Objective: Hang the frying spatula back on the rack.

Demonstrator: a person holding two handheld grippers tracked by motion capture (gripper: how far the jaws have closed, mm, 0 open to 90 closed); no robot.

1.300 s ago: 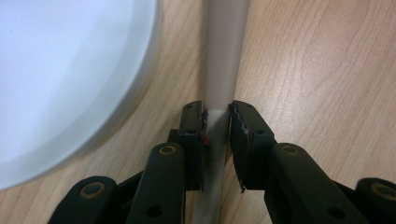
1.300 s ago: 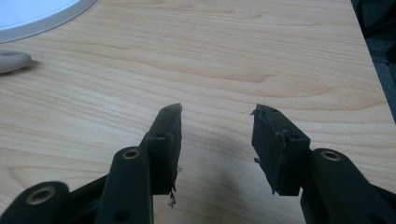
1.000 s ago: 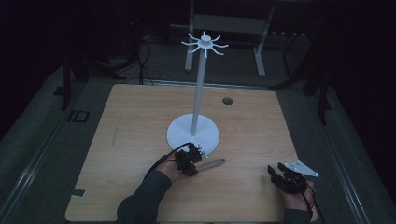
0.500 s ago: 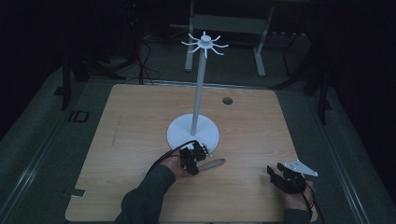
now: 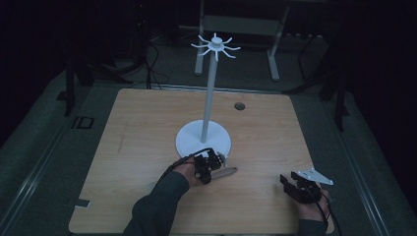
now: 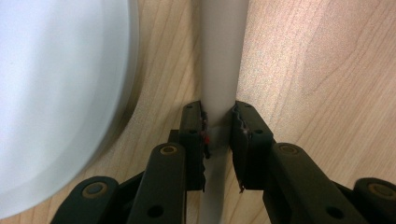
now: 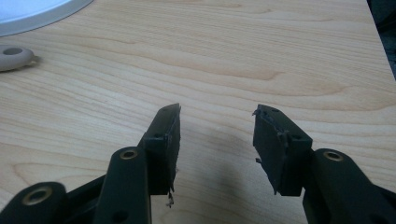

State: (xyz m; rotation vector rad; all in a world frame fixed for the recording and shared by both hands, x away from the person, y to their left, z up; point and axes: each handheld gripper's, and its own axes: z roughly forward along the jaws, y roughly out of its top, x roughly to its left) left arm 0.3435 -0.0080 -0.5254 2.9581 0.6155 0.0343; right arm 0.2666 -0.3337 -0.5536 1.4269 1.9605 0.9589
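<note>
The left hand-held gripper (image 6: 218, 140) is clamped on a smooth beige, rod-like handle (image 6: 219, 70); its toothed black pads press the handle from both sides, having just closed the last bit onto it. The handle lies flat on the pale wood-grain worktop (image 6: 317, 65), just beside the curved rim of the white round base (image 6: 56, 93) of a stand. From above, this left hand-held gripper (image 5: 209, 167) sits near the front of that base, and the handle's free end (image 5: 227, 172) pokes out toward the right.

The right hand-held gripper (image 7: 217, 140) has its jaws spread wide with nothing between them, above bare wood. From above it (image 5: 295, 184) rests near the worktop's front right corner, well apart from the left one, with a grey three-cornered plate (image 5: 312, 176) on top.

What the handle belongs to is hard to tell: its near end is cut off below the left jaws, and its rounded far tip (image 7: 14, 57), with a small hole, shows at the edge of the right gripper view.

A thin white pole (image 5: 210, 93) rises from the base to a crown of short hooks (image 5: 215, 45). A small dark round hole (image 5: 239, 105) marks the worktop's far side. The room around is dark, with grey flooring and a metal frame (image 5: 236, 24) behind.
</note>
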